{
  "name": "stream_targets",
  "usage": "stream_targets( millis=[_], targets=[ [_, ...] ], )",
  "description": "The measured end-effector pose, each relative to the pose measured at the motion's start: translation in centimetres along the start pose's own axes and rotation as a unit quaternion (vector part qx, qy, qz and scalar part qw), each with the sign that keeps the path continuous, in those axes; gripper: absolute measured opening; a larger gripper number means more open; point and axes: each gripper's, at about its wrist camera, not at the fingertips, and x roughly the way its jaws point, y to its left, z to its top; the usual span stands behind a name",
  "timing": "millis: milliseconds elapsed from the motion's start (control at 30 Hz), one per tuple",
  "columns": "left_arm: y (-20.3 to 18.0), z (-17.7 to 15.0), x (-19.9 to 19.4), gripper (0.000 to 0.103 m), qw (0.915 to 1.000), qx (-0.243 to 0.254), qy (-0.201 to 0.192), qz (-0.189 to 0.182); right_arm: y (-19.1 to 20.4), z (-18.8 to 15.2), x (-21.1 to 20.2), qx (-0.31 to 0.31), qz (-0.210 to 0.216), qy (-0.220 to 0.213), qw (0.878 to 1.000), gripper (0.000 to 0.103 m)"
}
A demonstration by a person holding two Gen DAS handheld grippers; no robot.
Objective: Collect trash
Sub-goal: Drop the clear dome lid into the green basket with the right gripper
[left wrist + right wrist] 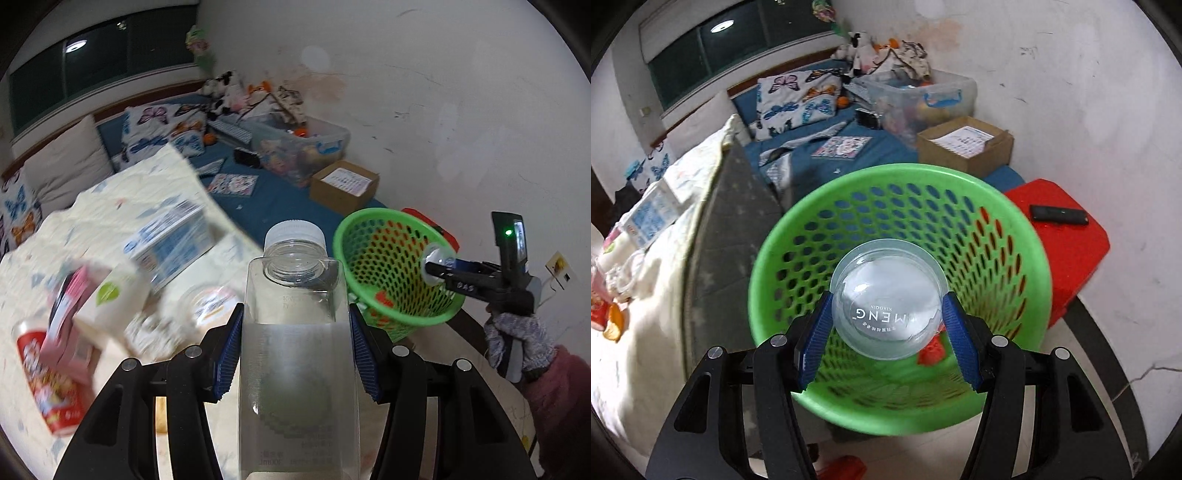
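My left gripper (pixel 295 339) is shut on a clear square plastic bottle (pixel 297 350) with a white cap, held upright above the table. My right gripper (pixel 886 325) is shut on a clear domed plastic lid (pixel 888 299) and holds it over the mouth of the green mesh waste basket (pixel 798 236). In the left wrist view the basket (pixel 373 236) is right of the bottle, with the right gripper (pixel 432 269) and lid (pixel 436 256) over its rim. Red scraps (pixel 932 350) lie in the basket.
On the cream cloth lie a red can (pixel 48 384), a pink carton (pixel 70 317), a white cup (pixel 110 299), a blue-white box (pixel 170 240) and a round lid (pixel 214 302). A red stool (pixel 1067 236) with a remote (pixel 1058 214) stands beside the basket. A bed with boxes lies behind.
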Motion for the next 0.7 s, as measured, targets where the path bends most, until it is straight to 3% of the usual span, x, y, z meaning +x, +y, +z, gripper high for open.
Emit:
stream_targets(
  millis=[333,533,700],
  targets=[
    [-3.0,2.7,2.3,0.052,0.9995,0.023,0.003,-0.020,-1.5,0.5,1.9,0.003,-0.010,0.012,1.000,0.061],
    [-4.2,4.0,3.4,0.052,0.9990,0.031,0.005,-0.030,-2.0,0.9,2.4,0.007,-0.015,0.010,1.000,0.069],
    [-5.6,5.4,5.0,0.052,0.9985,0.040,0.000,-0.038,-2.5,0.7,1.6,0.011,-0.019,0.002,1.000,0.069]
  ],
)
